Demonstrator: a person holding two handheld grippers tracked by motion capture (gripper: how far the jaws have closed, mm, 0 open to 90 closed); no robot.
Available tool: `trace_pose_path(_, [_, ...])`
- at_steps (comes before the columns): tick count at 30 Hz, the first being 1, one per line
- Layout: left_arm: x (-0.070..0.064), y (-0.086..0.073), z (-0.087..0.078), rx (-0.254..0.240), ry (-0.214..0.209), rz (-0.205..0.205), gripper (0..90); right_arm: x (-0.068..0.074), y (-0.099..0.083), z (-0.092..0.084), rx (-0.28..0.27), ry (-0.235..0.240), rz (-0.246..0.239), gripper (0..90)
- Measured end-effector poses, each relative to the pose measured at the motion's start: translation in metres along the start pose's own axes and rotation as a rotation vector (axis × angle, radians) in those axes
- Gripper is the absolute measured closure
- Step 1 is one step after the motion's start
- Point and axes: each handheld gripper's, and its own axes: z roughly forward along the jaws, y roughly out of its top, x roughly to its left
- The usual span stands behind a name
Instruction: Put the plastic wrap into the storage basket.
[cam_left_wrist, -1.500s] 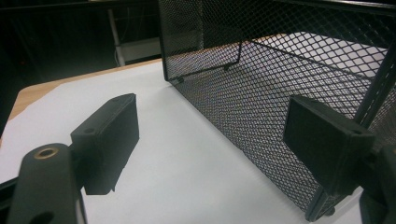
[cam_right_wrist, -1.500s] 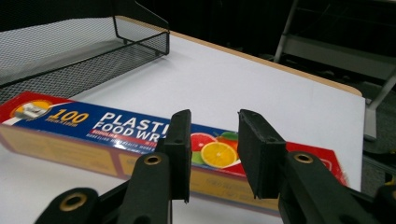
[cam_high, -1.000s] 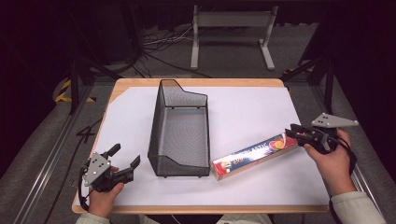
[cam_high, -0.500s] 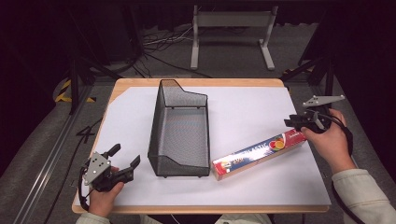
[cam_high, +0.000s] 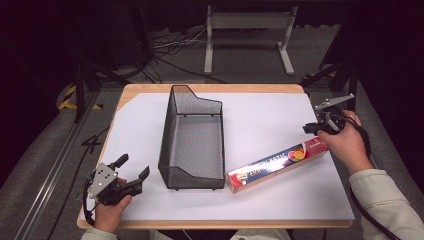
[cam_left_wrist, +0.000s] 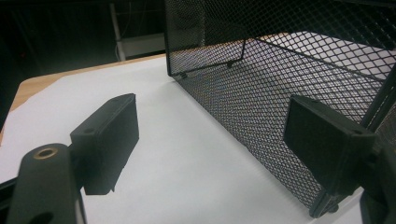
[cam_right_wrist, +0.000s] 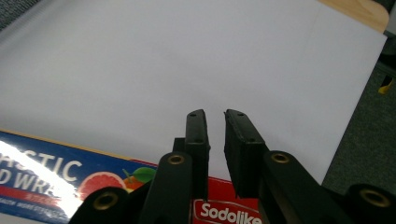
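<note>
A long plastic wrap box (cam_high: 277, 165), blue and red with fruit printed on it, lies flat on the white sheet right of a black wire mesh basket (cam_high: 192, 140). My right gripper (cam_high: 311, 128) hovers just past the box's right end. Its jaws are almost together, with nothing between them. In the right gripper view, that gripper (cam_right_wrist: 215, 116) points over bare sheet, with the box (cam_right_wrist: 70, 175) under its base. My left gripper (cam_high: 134, 171) rests at the table's front left corner, open wide and empty. In the left gripper view, the left gripper (cam_left_wrist: 210, 126) faces the basket's near corner (cam_left_wrist: 289, 60).
The white sheet (cam_high: 260, 115) covers a wooden table, whose edge (cam_high: 210, 88) shows at the back. A white metal stand (cam_high: 247, 30) and cables lie on the dark floor beyond. A dark post (cam_high: 352, 75) stands close to the table's right edge.
My right gripper has risen off the box's right end and moved back toward the far right. The box stayed where it lay. The left gripper has not moved.
</note>
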Motion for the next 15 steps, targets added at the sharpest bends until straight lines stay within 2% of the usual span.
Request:
trace_pose_path(3, [0.0, 0.0, 0.0, 0.001, 0.001, 0.001, 19.0, -0.005, -0.005, 0.015, 0.044, -0.007, 0.01, 81.8])
trace_pose_path(8, [0.0, -0.001, 0.001, 0.005, 0.001, 0.001, 19.0, -0.014, -0.011, 0.032, 0.087, -0.023, 0.033, 81.8])
trace_pose_path(15, [0.0, -0.001, 0.001, 0.008, 0.001, 0.004, 19.0, -0.023, -0.013, 0.042, 0.162, -0.038, 0.053, 84.0])
